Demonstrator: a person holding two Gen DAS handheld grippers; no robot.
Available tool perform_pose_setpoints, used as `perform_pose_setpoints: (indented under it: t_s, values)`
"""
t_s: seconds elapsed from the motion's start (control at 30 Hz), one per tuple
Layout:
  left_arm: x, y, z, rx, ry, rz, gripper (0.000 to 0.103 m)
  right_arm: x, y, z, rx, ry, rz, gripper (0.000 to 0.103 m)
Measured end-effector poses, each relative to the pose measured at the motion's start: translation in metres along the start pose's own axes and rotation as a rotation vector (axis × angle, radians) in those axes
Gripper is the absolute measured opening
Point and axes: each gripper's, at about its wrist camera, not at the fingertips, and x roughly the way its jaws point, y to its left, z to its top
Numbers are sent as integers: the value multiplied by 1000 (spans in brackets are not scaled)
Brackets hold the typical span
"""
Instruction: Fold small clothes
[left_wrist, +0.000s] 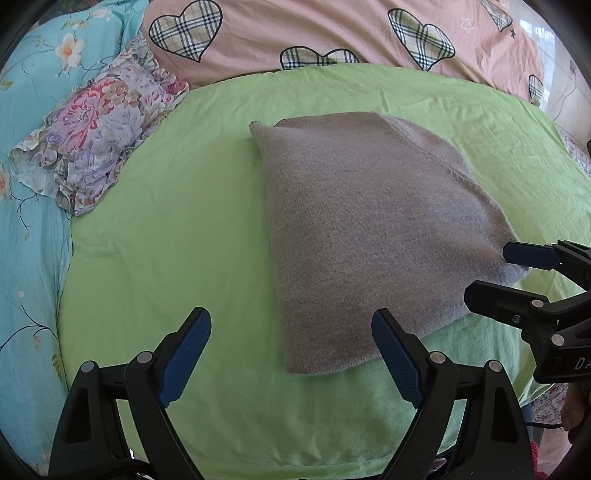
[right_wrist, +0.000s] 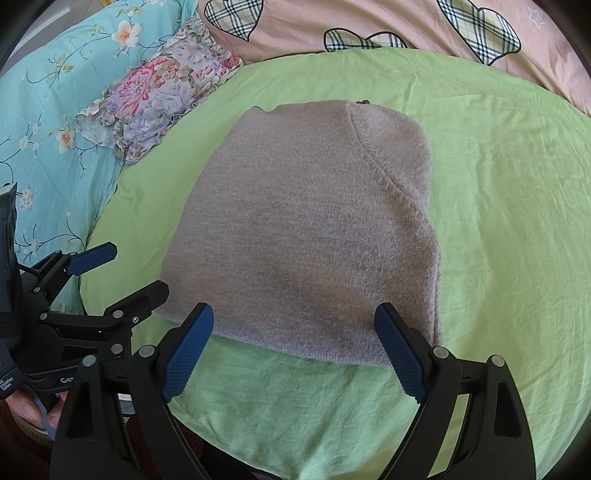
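Left wrist view: folded grey knit ahead-right of left gripper; right gripper over near hem; both spread, empty.

- The left wrist view looks forward and down from low over the green sheet, the grey knit garment lying right of centre.
- The right wrist view faces the same way, closer, garment centred.
- Both share the floral pillow.
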Motion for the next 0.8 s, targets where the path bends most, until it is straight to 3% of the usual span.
perform_pose_setpoints:
  t_s: [0.8]
  values:
    - [-1, -3, 0, 1, -3, 2, 89, -1, 1, 0, 1, -1, 1, 89]
